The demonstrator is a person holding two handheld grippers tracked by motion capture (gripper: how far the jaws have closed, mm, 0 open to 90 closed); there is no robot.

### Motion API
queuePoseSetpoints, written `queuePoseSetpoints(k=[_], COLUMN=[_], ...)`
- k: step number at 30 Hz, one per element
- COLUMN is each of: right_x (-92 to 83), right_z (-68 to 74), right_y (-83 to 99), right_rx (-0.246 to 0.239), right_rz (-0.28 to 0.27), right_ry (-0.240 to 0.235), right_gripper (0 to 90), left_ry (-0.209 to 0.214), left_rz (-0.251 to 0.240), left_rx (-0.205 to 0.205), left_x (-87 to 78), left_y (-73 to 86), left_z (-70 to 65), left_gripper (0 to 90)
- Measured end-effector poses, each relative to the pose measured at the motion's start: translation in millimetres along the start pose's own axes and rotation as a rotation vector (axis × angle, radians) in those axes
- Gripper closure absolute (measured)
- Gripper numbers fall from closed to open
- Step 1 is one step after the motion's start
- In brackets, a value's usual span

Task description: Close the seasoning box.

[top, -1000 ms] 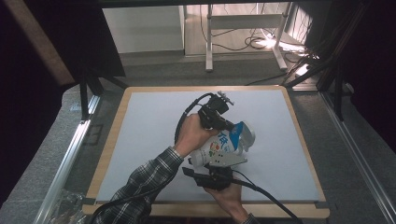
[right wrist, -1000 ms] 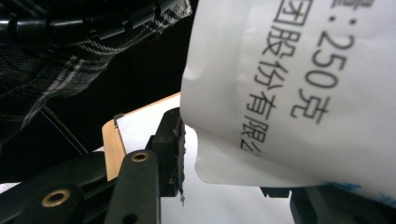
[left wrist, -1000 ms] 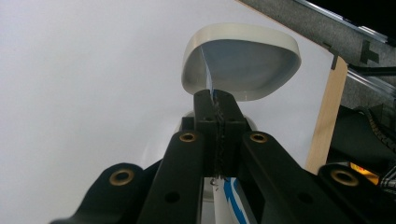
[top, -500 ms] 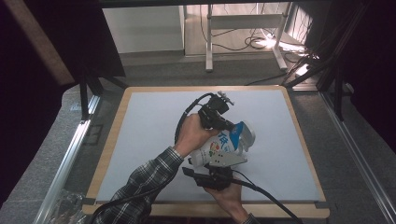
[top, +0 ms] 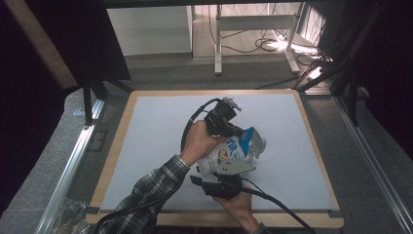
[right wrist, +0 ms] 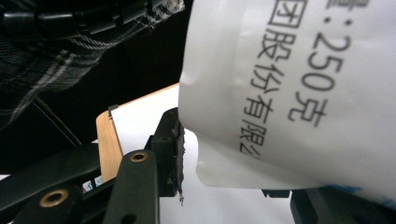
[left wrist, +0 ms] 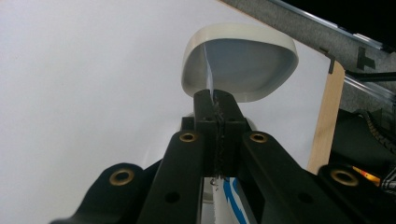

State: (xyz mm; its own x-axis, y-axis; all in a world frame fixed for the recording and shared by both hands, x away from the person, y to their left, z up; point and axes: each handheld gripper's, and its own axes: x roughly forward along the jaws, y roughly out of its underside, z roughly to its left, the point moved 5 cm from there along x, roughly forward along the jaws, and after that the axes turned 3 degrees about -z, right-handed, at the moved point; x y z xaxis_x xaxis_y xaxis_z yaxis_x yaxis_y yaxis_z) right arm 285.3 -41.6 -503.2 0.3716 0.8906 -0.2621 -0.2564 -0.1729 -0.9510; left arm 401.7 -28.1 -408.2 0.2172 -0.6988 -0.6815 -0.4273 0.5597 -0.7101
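A: White and blue plastic pouch (top: 233,153), printed with coloured pictures and black characters, sits near the middle of the pale grey surface (top: 156,126) with its light wooden border. It is held up between both tools rather than lying flat.

B: And the left hand-held gripper (top: 233,130)?

A: Its black jaws are pressed together on a thin edge of the pouch; in the left gripper view the clear film runs straight into the closed tips, with the pouch's rounded white end (left wrist: 240,67) just beyond them.

B: The right hand-held gripper (top: 229,176)?

A: It comes in from the near edge, under the pouch. Its jaws stand partly open with the pouch's lower white part (right wrist: 299,93) between them. One serrated pad (right wrist: 175,149) lies right against the pouch's edge; the other jaw is mostly hidden behind the pouch, so it appears to be a grip, though I cannot tell for sure.

B: Hands?

A: The left hand (top: 199,141), in a plaid sleeve (top: 146,195), wraps its tool beside the pouch.
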Motion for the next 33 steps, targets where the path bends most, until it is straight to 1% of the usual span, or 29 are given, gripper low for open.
queuePoseSetpoints(k=[5,6,7,9,12,17,21,27,33], right_x=[2.5,2.7,3.2,3.7,4.5,5.6,6.2,6.7,8.1], right_z=[-1.8,-2.2,-2.6,-2.9,-3.5,-4.0,-5.4,-6.1,-7.6], right_y=[4.4,5.1,6.0,6.9,8.3,10.1,11.6,13.4,16.0], right_rx=[-0.002,-0.003,-0.009,-0.014,-0.025,-0.029,-0.033,-0.035,-0.037], right_rz=[0.019,0.023,0.026,0.028,0.028,0.032,0.038,0.046,0.058], right_ry=[0.009,0.011,0.013,0.018,0.026,0.031,0.036,0.039,0.041], right_gripper=[56.6,56.4,56.2,55.5,55.1,54.8,54.1,53.8,53.4], left_ry=[0.007,0.007,0.008,0.006,0.011,0.021,0.038,0.049,0.064], left_rz=[-0.025,-0.025,-0.035,-0.036,-0.051,-0.085,-0.104,-0.118,-0.127], left_rx=[0.011,0.018,0.016,0.021,0.027,0.025,0.015,0.021,0.010], left_x=[-1.3,-2.2,-2.1,-3.9,-4.8,-7.8,-10.6,-12.9,-16.6], left_y=[2.7,3.4,3.6,5.1,6.9,9.0,10.3,11.9,15.4], left_z=[-1.4,-1.5,-2.0,-3.0,-3.6,-4.4,-5.2,-6.9,-6.8], left_gripper=[89.4,89.4,89.4,89.4,89.4,89.5,89.5,89.4,89.3])
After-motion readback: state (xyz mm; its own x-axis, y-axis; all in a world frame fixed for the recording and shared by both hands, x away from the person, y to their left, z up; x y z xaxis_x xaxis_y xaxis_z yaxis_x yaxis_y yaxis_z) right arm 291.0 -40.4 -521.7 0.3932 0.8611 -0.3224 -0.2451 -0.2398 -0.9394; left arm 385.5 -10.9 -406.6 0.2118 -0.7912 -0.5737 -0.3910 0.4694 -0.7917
